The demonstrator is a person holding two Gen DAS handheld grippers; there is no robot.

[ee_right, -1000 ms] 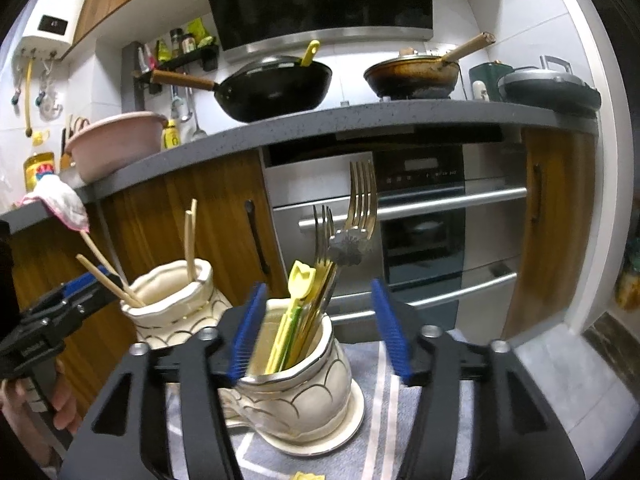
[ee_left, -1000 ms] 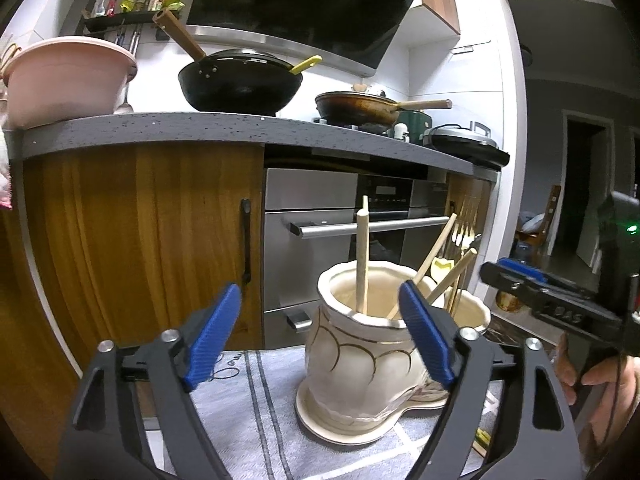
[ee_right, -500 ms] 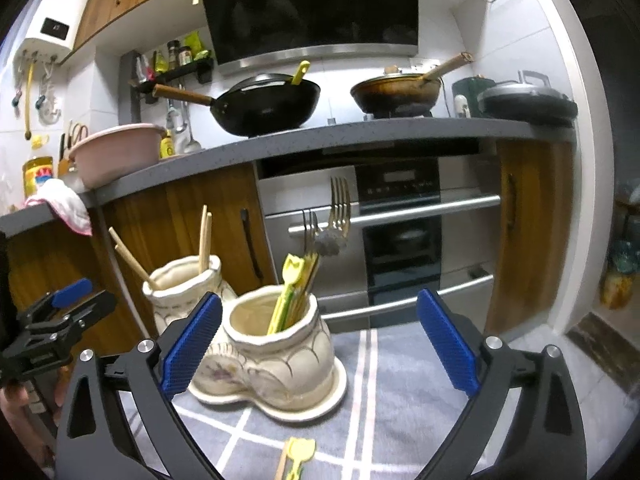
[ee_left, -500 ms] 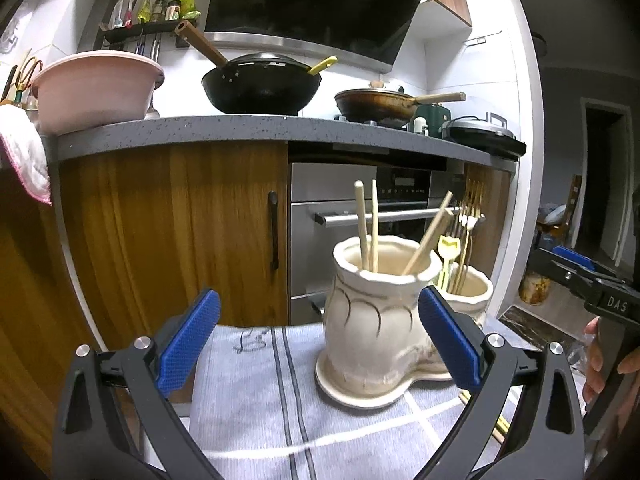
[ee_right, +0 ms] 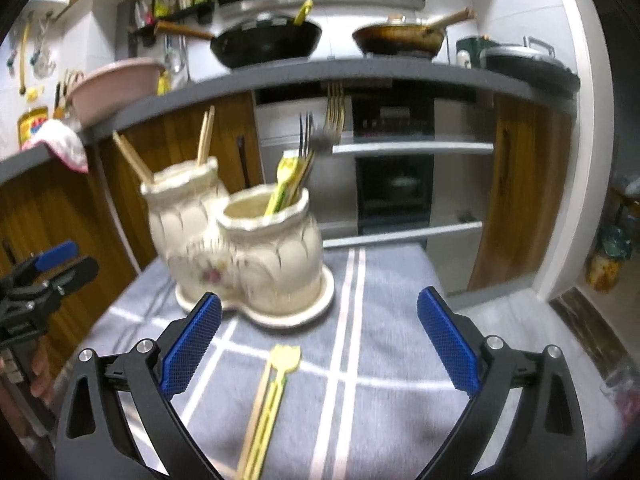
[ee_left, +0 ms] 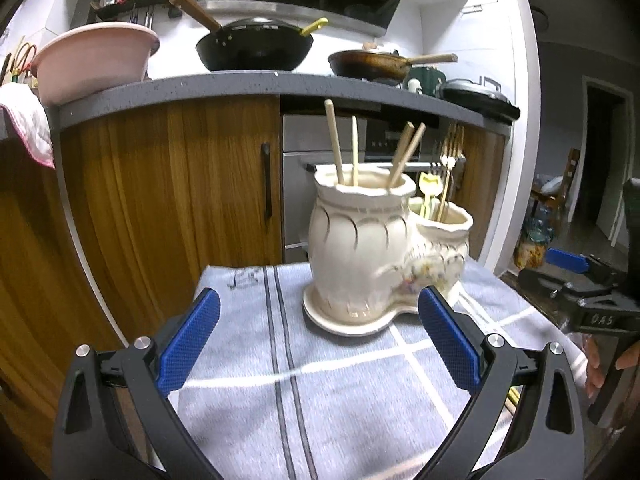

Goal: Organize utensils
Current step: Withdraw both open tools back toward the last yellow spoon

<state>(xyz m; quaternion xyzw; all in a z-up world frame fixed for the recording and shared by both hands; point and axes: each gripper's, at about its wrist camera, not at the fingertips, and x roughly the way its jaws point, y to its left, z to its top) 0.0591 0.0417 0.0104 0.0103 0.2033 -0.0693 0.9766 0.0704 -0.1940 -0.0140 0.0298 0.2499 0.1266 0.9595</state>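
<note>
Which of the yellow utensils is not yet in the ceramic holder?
The yellow utensil lying flat on the grey cloth, just ahead of the open right gripper. The other yellow one stands upright in the holder beside the forks.

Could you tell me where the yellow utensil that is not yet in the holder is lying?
In the right wrist view, the yellow utensil lies flat on the grey cloth, just in front of the ceramic holder, beside a wooden stick.
</note>
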